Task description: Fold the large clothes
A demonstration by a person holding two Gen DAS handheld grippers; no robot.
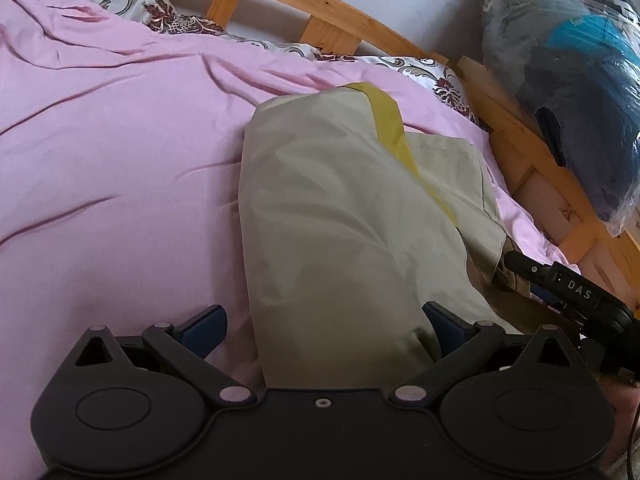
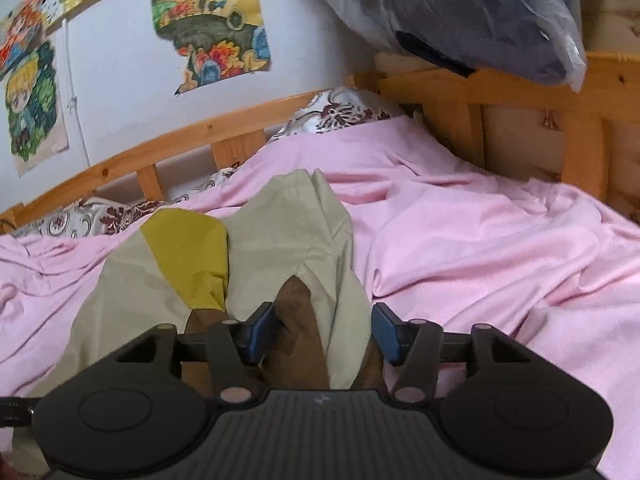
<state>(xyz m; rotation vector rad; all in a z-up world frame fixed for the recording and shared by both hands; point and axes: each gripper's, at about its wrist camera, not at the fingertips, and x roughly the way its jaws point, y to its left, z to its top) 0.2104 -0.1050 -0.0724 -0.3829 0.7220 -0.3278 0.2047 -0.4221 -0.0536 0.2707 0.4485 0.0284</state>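
Both grippers [image 1: 324, 326] [image 2: 324, 330] spread over garment [image 1: 340, 208]

The left gripper [image 1: 324, 328] is low and points forward, its two blue fingers [image 1: 204, 330] spread wide apart. The right gripper [image 2: 324, 332] is also open, a little narrower; its fingers [image 2: 386, 334] seem not to press anything.
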